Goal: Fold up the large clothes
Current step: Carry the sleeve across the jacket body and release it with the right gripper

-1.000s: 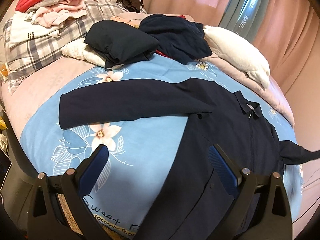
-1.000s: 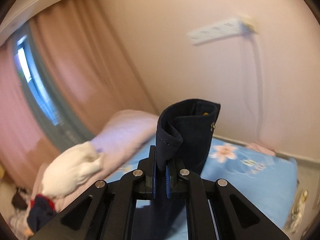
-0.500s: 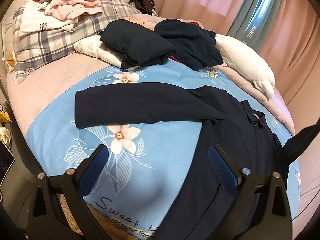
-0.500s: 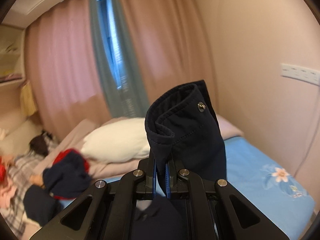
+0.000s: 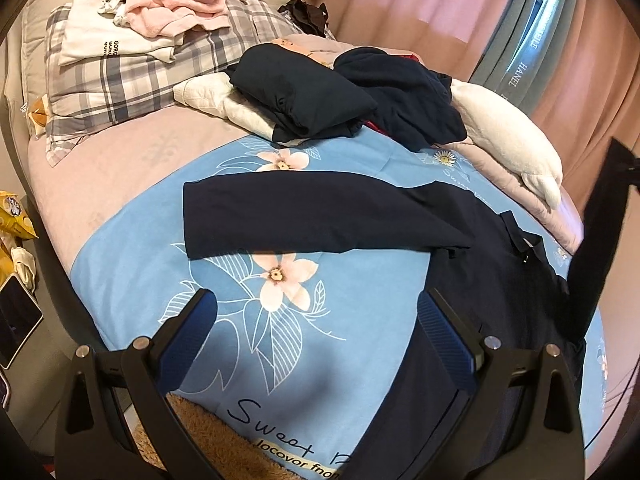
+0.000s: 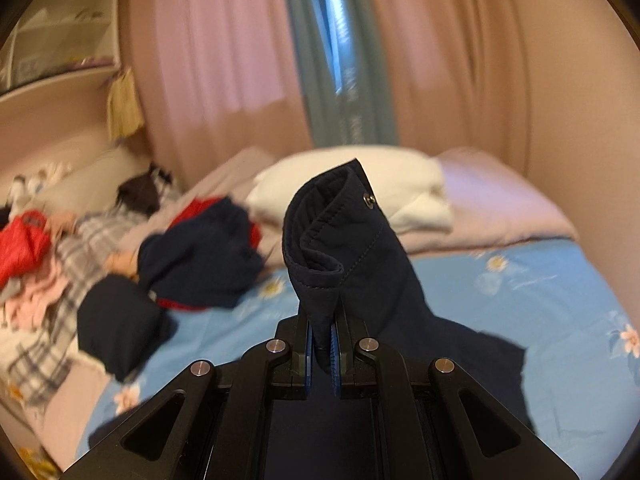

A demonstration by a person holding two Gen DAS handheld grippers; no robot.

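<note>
The navy jacket (image 5: 500,280) lies spread on the blue floral bedspread (image 5: 340,320), one sleeve (image 5: 312,212) extended flat. The right tool (image 6: 322,344) is clamped on the other sleeve's cuff (image 6: 336,236), raised. Step in hand: folding that sleeve across the body. Next: lay it flat. The left tool (image 5: 316,340) hovers, jaws apart, empty. The jacket's hem is cut off.
</note>
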